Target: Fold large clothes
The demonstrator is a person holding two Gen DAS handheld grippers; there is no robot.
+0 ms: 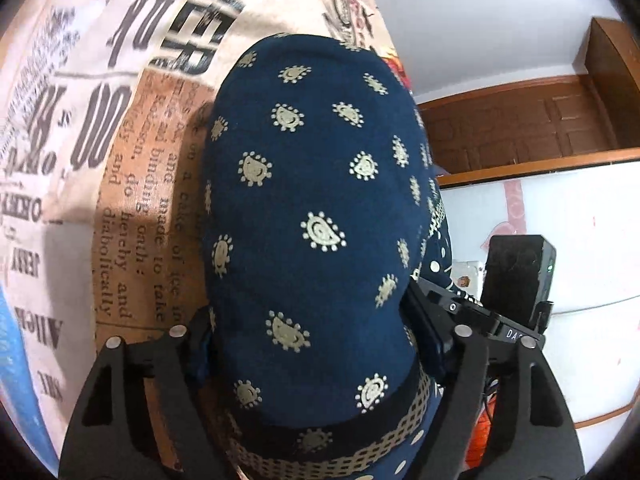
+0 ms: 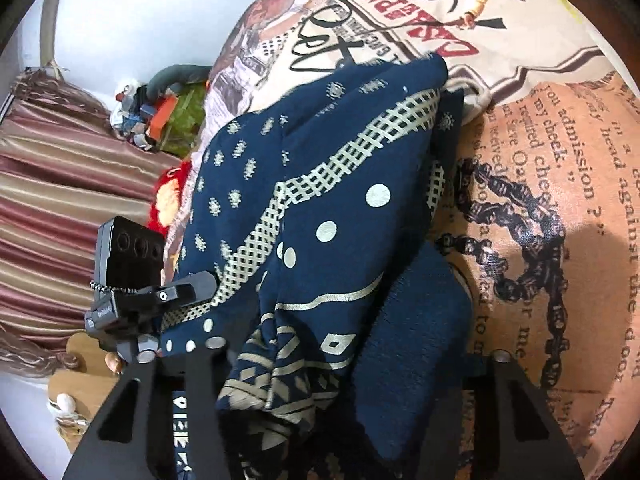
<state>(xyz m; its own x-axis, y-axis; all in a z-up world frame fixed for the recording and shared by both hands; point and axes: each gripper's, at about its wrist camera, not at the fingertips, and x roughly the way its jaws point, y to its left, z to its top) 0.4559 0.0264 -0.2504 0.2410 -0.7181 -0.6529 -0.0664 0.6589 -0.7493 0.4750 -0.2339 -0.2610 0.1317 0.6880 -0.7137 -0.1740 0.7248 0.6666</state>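
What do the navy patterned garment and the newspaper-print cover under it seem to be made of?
The navy garment looks like a soft, matte woven fabric, perhaps cotton or rayon: it drapes in loose folds, and its cream motifs look printed on. The newspaper-print cover looks like coarser canvas or linen-type cloth, with visible weave grain and no shine. Both are guesses from looks alone.

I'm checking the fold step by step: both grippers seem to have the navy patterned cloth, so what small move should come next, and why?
Probably lower both ends onto the newspaper-print bedcover. The left gripper and right gripper each have the navy blue patterned cloth bunched between their fingers, and it bulges up in a doubled heap rather than lying flat.
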